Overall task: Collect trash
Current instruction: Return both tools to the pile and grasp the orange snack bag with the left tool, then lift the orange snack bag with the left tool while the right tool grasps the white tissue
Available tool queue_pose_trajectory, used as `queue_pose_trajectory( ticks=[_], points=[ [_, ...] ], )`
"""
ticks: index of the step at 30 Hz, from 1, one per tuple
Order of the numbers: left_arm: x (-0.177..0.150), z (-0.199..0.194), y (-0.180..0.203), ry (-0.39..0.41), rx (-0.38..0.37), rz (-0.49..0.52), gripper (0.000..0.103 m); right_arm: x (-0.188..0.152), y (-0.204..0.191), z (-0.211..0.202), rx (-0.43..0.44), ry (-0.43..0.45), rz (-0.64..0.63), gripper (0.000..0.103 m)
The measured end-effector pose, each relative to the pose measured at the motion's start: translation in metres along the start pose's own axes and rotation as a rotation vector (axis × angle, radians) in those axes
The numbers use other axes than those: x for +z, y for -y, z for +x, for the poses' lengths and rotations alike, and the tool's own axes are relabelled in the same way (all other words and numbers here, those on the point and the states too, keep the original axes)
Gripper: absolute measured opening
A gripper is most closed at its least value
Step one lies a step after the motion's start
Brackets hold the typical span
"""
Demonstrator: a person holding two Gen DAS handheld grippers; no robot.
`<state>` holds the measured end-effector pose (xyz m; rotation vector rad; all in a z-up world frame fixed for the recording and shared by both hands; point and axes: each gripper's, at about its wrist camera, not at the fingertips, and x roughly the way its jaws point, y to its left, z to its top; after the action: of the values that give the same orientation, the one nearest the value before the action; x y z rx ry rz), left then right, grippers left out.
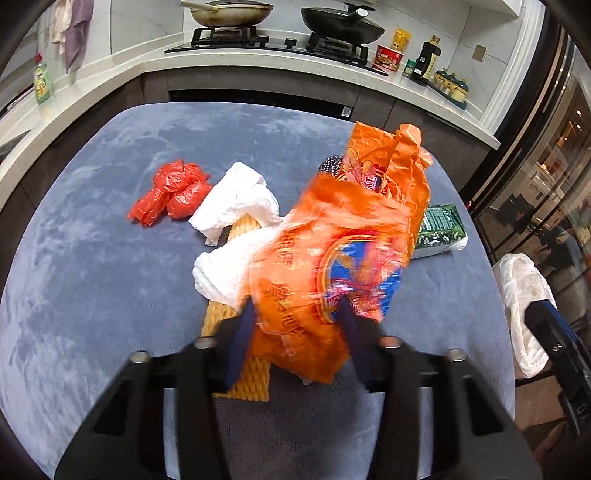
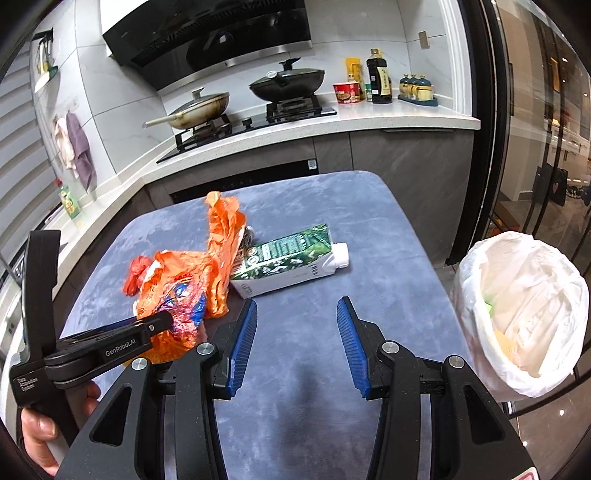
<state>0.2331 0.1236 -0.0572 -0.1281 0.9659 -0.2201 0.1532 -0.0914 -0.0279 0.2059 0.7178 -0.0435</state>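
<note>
Left gripper (image 1: 295, 314) pinches the orange bag (image 1: 332, 251).

Kitchen interior. White stone worktop (image 2: 295, 127) runs along pale tiled walls (image 2: 122, 110), over dark grey cabinet fronts (image 2: 406, 155). Black gas hob (image 2: 255, 118) carries two lidded pans beneath a black slanted extractor hood (image 2: 207, 33). Cloths (image 2: 75, 147) hang on the left wall. Glazed black-framed doors (image 2: 535, 147) stand right.
</note>
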Motion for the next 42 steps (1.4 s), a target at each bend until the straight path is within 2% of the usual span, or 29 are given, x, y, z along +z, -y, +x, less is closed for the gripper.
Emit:
queue_pose_trajectory(
  ticks=[4, 11, 18, 27, 30, 34, 36, 38, 42],
  points=[
    [-0.002, -0.008, -0.005, 0.005, -0.041, -0.006, 0.016, -0.002, -0.010, 0.005, 0.013, -0.011, -0.012, 0.044],
    [0.002, -0.044, -0.021, 0.070, -0.058, -0.022, 0.013, -0.007, -0.034, 0.011, 0.049, -0.029, -0.046, 0.044],
    [0.016, -0.073, -0.045, 0.139, -0.036, -0.065, 0.013, -0.015, -0.053, 0.027, 0.110, -0.069, -0.045, 0.044],
    [0.022, -0.073, -0.072, 0.145, -0.014, -0.113, 0.013, -0.025, -0.075, 0.065, 0.170, -0.137, -0.055, 0.042],
    [0.021, -0.068, -0.076, 0.135, -0.008, -0.116, 0.013, -0.029, -0.080, 0.078, 0.175, -0.159, -0.063, 0.038],
    [0.022, -0.064, -0.078, 0.125, -0.010, -0.121, 0.013, -0.033, -0.087, 0.094, 0.177, -0.186, -0.078, 0.025],
    [0.021, -0.062, -0.077, 0.124, -0.010, -0.119, 0.013, -0.035, -0.089, 0.100, 0.181, -0.198, -0.079, 0.016],
    [0.021, -0.062, -0.075, 0.122, -0.013, -0.118, 0.013, -0.036, -0.090, 0.102, 0.185, -0.207, -0.083, 0.001],
    [0.021, -0.064, -0.068, 0.126, -0.021, -0.106, 0.013, -0.032, -0.090, 0.088, 0.204, -0.164, -0.093, 0.001]
  ],
)
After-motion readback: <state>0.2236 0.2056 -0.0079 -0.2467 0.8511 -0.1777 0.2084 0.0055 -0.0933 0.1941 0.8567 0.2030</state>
